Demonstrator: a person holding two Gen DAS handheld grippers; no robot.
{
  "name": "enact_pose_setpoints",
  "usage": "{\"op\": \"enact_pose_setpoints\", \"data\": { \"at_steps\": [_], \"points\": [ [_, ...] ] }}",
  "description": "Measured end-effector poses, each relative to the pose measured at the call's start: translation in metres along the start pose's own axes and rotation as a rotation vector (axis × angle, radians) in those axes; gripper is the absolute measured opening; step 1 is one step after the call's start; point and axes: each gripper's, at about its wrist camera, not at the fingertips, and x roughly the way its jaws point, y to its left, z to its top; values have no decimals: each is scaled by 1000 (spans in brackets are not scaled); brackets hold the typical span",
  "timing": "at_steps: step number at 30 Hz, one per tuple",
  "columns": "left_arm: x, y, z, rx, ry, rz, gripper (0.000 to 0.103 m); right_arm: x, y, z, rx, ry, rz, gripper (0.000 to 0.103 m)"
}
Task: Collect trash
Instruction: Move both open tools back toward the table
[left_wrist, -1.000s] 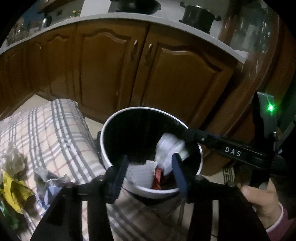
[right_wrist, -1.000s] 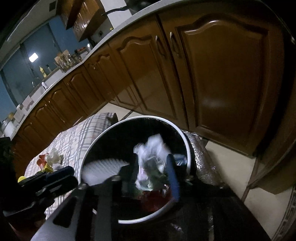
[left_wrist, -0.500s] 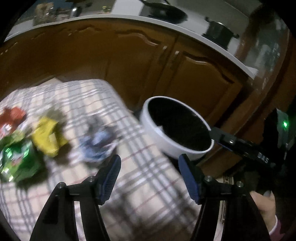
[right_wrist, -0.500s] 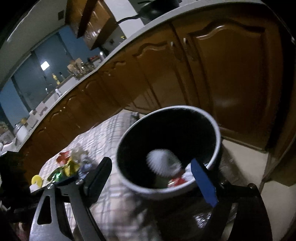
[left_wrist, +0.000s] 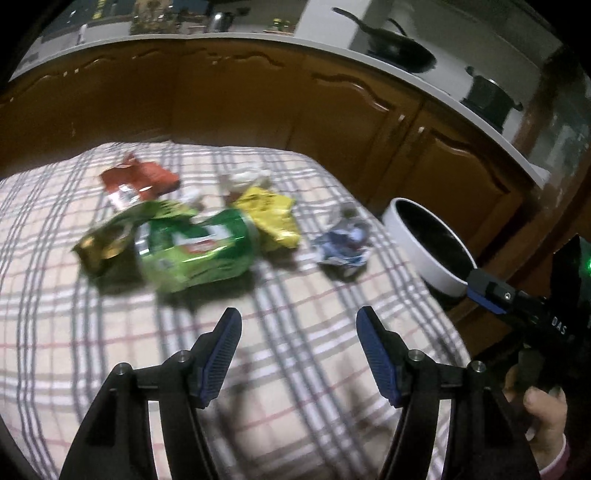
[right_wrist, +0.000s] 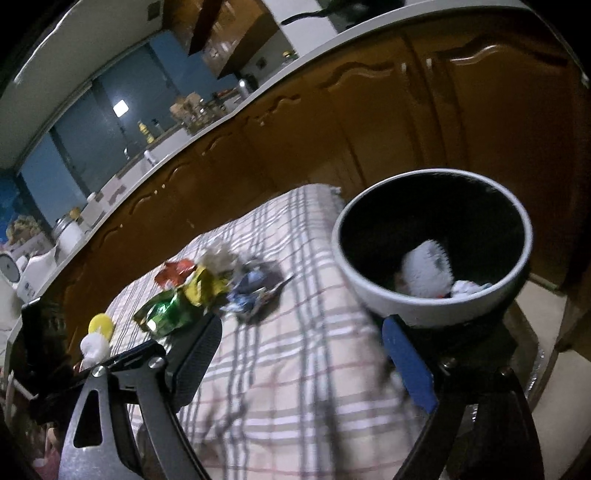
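Note:
A white round bin (right_wrist: 432, 251) with a black inside stands beside the plaid-covered table (left_wrist: 295, 369); it holds white crumpled paper (right_wrist: 426, 266). In the left wrist view the bin (left_wrist: 428, 251) is at the right. On the cloth lie a green packet (left_wrist: 192, 251), a yellow wrapper (left_wrist: 273, 214), a red wrapper (left_wrist: 136, 181) and a blue-white crumpled wrapper (left_wrist: 343, 243). My left gripper (left_wrist: 299, 354) is open and empty above the cloth, short of the trash. My right gripper (right_wrist: 299, 365) is open and empty, next to the bin's near side.
Brown wooden cabinets (left_wrist: 258, 107) under a white counter run behind the table and bin. A black pan (left_wrist: 399, 51) and a pot (left_wrist: 487, 96) stand on the counter. A yellow lid (right_wrist: 100, 325) and a white ball (right_wrist: 92, 345) lie at the table's left.
Both grippers pulled back from over the bin and swung left toward the table. The right gripper let go of the white paper, which now lies in the bin. Both jaws opened wide.

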Motion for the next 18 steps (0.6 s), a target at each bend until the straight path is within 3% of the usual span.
{"op": "enact_pose_setpoints", "data": {
  "at_steps": [9,18],
  "points": [
    [-24,35,-2,-43,-33,66,64,22,34,-11,-38,40,24,90],
    [-30,54,22,-18,-52,131,64,46,56,-7,-62,69,39,90]
  ]
}}
